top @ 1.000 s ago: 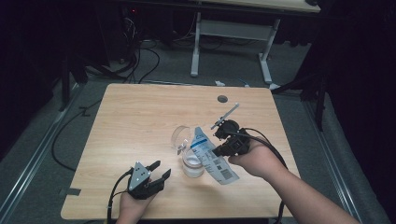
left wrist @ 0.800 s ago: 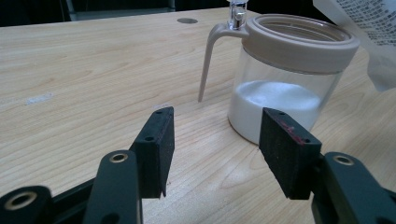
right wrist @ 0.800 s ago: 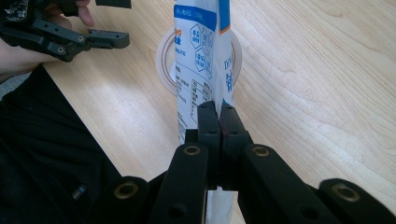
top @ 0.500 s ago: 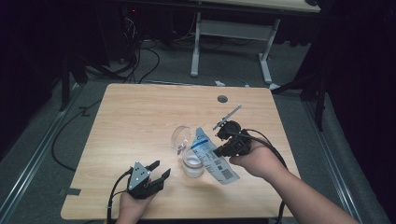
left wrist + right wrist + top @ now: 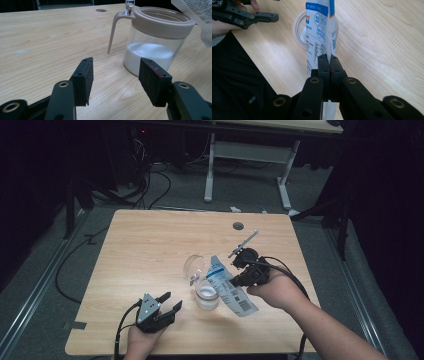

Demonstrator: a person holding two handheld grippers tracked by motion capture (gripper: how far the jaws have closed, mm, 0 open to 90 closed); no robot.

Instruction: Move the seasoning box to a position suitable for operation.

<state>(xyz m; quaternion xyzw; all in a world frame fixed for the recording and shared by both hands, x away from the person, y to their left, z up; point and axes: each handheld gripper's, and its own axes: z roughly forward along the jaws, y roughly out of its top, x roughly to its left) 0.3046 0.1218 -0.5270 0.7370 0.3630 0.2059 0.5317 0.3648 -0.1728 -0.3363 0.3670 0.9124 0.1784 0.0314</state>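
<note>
The right tool [image 5: 234, 281] was seen pressed together on a white and blue printed plastic pouch [image 5: 227, 285], pinched at its lower part, with the pouch's upper end tilted away from the tool and held over the mouth of a clear glass jar with a beige plastic collar [image 5: 206, 296]. In the right gripper view the pouch [image 5: 319, 37] rose straight ahead of the closed jaws, and the jar's round rim [image 5: 298, 30] lay just beyond it. The jar, partly filled with white powder [image 5: 150, 53], stood on the light wooden desk [image 5: 150, 250] just ahead of the left tool [image 5: 170, 301] and slightly to its right, apart from it. The left tool's jaws were spread with nothing between them, as the left gripper view [image 5: 115, 75] showed, and it was rested low over the desk near the person's edge. A clear hinged lid [image 5: 194, 266] was seen standing open at the jar's far side, beside the pouch.
</note>
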